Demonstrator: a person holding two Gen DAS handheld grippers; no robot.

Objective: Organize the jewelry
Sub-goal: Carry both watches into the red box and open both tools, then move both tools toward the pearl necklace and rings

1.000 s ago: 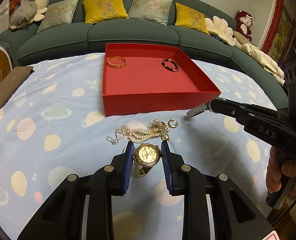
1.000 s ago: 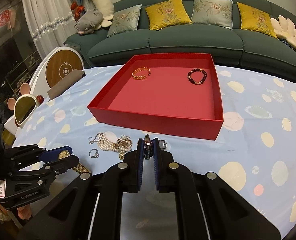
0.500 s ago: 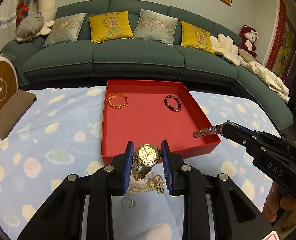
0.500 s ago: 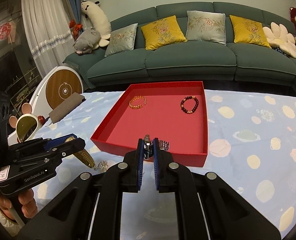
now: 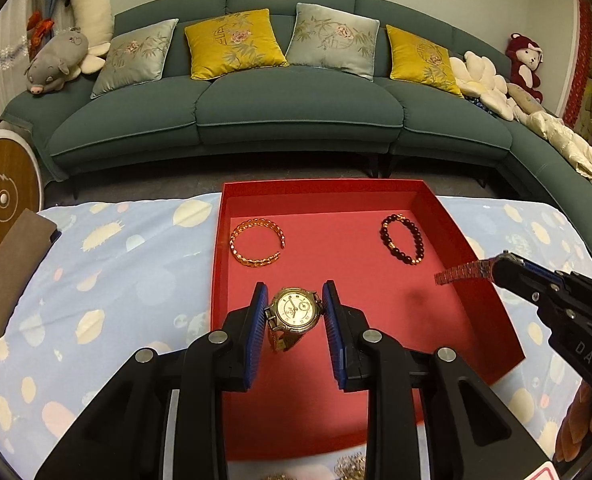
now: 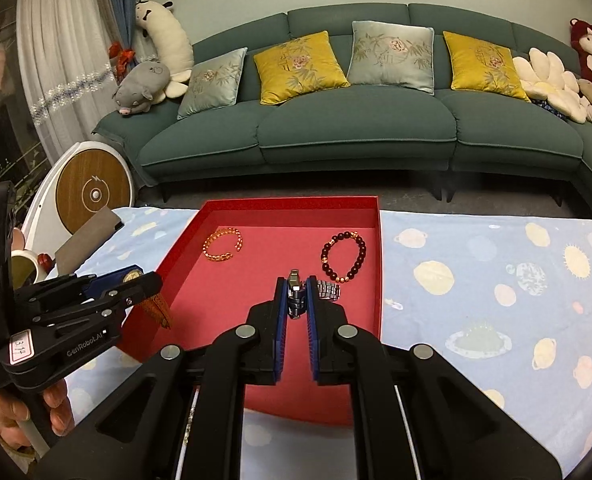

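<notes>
A red tray (image 5: 476, 280) is sitting on a pale blue cloth (image 5: 107, 280) showing planets and suns, holding an amber bangle (image 5: 255, 242) and dark maroon beads (image 5: 402, 238), while a gold watch (image 5: 293, 312) is showing a white dial.

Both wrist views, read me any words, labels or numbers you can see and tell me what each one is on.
"DAS": on the side of the right gripper, left wrist view.
"GenRobot.AI": on the body of the left gripper, right wrist view.
"314", roughly: white sticker on that same gripper.
Small white print below the sticker: too blurred to read.
Gold watch dial: too small to read.
</notes>
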